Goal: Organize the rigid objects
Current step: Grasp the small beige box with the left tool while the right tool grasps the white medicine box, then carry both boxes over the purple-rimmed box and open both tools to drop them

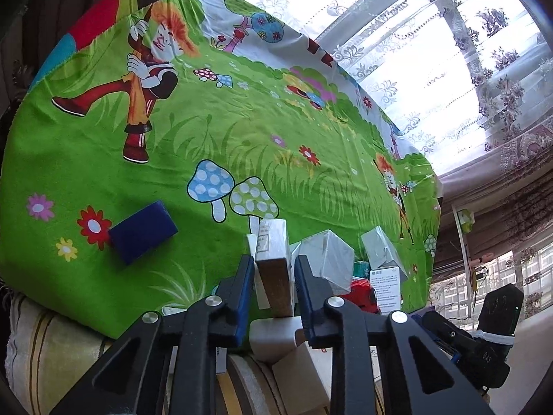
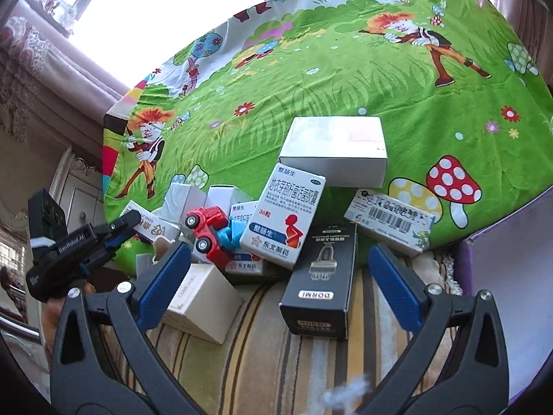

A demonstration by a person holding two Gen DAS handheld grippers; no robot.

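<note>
Fig.: Sunlit room w/ lace curtains (image 1: 397, 52); work surface is a green cartoon-print cloth (image 1: 242, 145) spread over what looks like striped upholstery (image 2: 276, 346), so bench or sofa can't be told.

Left gripper (image 1: 273, 287): jaws drawn in around a slim upright box (image 1: 273, 259) w/ brown end face and pale printed side. Pads (image 1: 246, 297) sit close on both flanks, but a thin gap seems to remain on each side, so firm contact is not confirmed. A navy box (image 1: 143, 237) lies alone on the cloth, well to the left of this gripper; white cartons (image 1: 328, 259) crowd just to its right.

Right gripper (image 2: 280, 276): jaws wide apart, empty, hovering over the pile. Between and just ahead of its fingers: black DORMI box (image 2: 318, 276), medicine box w/ red figure (image 2: 287, 214), red toy truck (image 2: 207, 231), large white box (image 2: 335, 148) beyond, barcode-labelled box (image 2: 390, 224) to the right.

Step in hand (judged): securing the slim box before moving it out of the clutter.
- Finish closing squarely on the broad faces, mid-height, to stop it pivoting.
- Lift straight up; neighbours lean close.
- Keep the right gripper off the pile meanwhile.

Hard to read: box base hidden behind the jaws; lower cartons overlapped; purple edge (image 2: 501, 276) at far right cut off, identity unclear.
</note>
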